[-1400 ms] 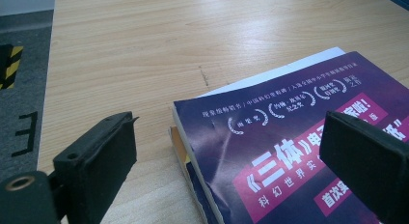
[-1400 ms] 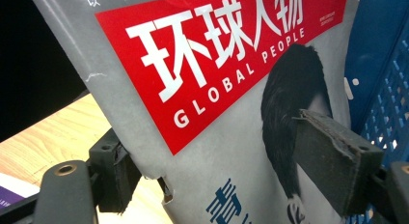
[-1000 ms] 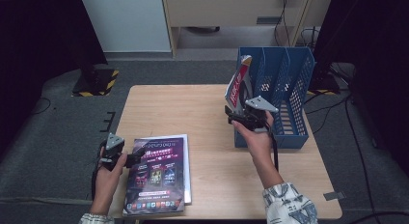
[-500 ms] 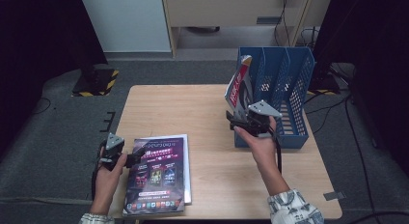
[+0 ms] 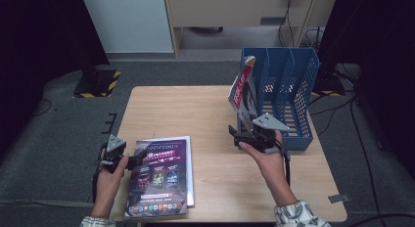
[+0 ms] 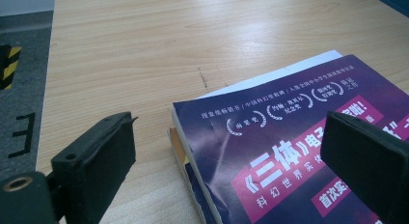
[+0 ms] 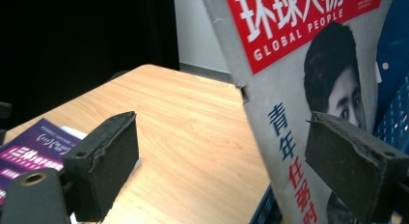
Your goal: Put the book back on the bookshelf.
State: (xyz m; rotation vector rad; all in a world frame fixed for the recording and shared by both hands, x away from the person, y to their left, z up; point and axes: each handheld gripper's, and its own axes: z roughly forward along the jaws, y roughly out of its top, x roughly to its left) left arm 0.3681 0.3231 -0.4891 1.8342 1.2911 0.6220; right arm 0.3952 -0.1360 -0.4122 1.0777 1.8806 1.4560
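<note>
In the left gripper view the purple book (image 6: pixel 299 156) runs off the bottom and right edges, and the right-hand pad (image 6: pixel 364 163) hides part of its red title block. The left gripper (image 6: pixel 226 171) stands wide, one pad over bare wood, the other over the cover, the book's near corner between them, not pressed. A white sheet (image 6: pixel 308 62) peeks out just beyond the book's far edge.

The right gripper (image 7: pixel 222 171) is also spread wide, its jaws having just been opening. The magazine (image 7: pixel 308 89) leans just beyond and between its pads; whether the farther pad (image 7: pixel 352 166) touches the cover is hard to tell. The magazine's top and foot are cropped there.

From above, the magazine (image 5: pixel 243 87) stands tilted in the nearest slot of the blue file rack (image 5: pixel 293 80), just past the right gripper (image 5: pixel 252 134); the rack's other slots hold nothing visible. The wooden table (image 5: pixel 195 109) lies bare between the two hands.
</note>
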